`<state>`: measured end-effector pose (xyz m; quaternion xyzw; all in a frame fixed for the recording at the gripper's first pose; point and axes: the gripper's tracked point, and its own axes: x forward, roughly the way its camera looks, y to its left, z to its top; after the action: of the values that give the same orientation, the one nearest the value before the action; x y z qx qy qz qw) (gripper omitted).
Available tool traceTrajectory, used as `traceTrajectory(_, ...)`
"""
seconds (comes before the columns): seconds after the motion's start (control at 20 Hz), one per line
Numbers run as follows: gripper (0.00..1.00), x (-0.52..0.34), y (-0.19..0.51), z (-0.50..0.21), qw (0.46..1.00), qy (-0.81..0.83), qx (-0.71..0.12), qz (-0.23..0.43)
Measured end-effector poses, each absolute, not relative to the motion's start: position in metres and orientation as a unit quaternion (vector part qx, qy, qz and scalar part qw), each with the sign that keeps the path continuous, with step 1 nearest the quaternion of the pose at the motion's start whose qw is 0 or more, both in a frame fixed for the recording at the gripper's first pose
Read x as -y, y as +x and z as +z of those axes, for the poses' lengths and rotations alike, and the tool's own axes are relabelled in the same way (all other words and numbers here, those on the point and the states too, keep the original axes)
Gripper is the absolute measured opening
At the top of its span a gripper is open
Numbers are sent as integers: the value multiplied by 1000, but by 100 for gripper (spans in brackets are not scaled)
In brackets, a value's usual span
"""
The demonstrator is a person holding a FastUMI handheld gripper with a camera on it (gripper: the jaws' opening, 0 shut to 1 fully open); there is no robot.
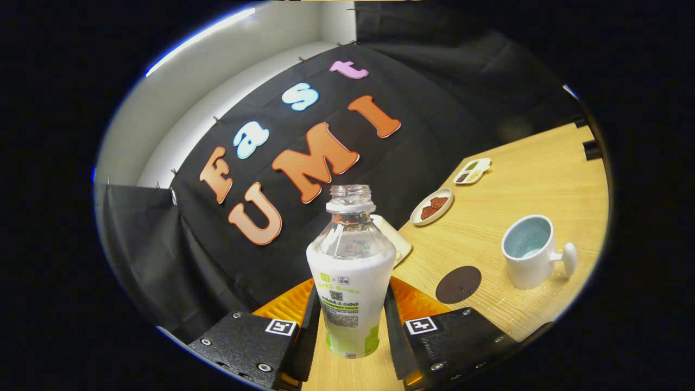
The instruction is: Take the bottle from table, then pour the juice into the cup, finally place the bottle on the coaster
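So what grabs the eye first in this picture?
The open, capless bottle stands out first, gripped upright between the gripper fingers. Beyond the fingers, off to one side on the wooden table, sit a white cup and, nearer the bottle, a dark round coaster.

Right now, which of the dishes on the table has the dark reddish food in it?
The round white dish, between the divided condiment dish and the plate behind the bottle. The gripper is shut on the bottle.
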<state>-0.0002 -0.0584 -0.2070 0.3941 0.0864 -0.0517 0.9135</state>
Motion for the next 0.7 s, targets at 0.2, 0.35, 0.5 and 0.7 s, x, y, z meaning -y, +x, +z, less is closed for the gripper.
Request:
traceTrajectory(0.2,58,63,6,-205,863,495,-80,-56)
traceTrajectory(0.35,58,72,8,-204,829,550,-74,-64)
traceTrajectory(0.5,58,82,11,-213,801,587,-77,-87)
traceTrajectory(0.7,58,89,15,-222,766,630,-73,-101)
